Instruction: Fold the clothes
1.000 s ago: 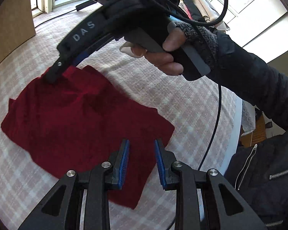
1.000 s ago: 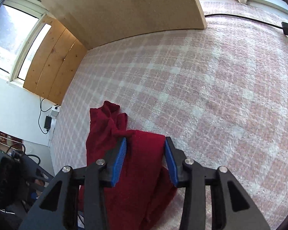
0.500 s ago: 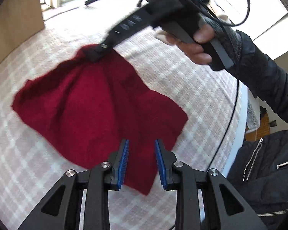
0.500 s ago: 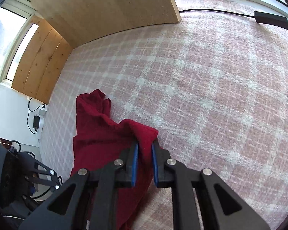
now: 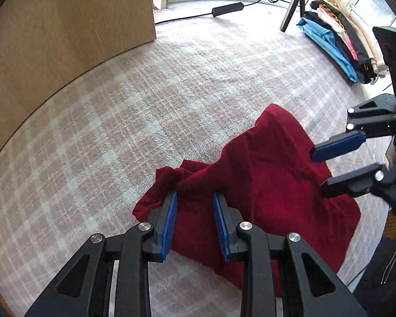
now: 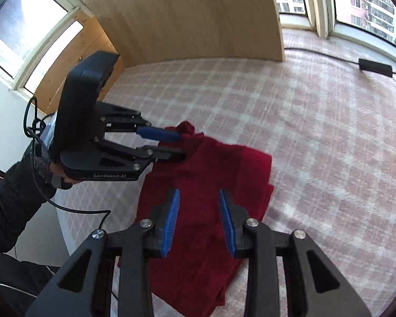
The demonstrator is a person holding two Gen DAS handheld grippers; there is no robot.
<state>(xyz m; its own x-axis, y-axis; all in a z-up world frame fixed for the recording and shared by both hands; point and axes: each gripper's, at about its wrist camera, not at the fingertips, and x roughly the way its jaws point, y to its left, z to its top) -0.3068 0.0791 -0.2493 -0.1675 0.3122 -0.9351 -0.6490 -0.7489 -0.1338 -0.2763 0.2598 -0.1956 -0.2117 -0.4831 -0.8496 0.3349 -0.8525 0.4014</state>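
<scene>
My left tool (image 5: 194, 222) hangs with its blue pads apart, nothing between them; the red garment (image 5: 264, 192) lies just under and ahead of its tips, a bunched fold of the cloth rising right at the left pad. My right tool (image 6: 199, 222) is likewise spread wide and empty, poised over the middle of the same garment (image 6: 211, 185). From the left camera the right tool (image 5: 330, 169) comes in from the right side, its fingers gapped and their tips at the garment's far right edge; whether they touch the fabric I cannot tell. From the right camera the left tool (image 6: 169, 145) reaches in from the left, its tips at the garment's upper corner, with my gloved hand (image 6: 54, 174) on the grip.

The garment sits rumpled and partly doubled over on a pink checked cover (image 5: 118, 105). Beyond my left tool stands a wooden board (image 5: 52, 31), and far off to the right of it a stack of folded clothes (image 5: 340, 45) rests beside a tripod (image 5: 293, 10). A black power brick (image 6: 375, 67) lies far ahead of my right tool.
</scene>
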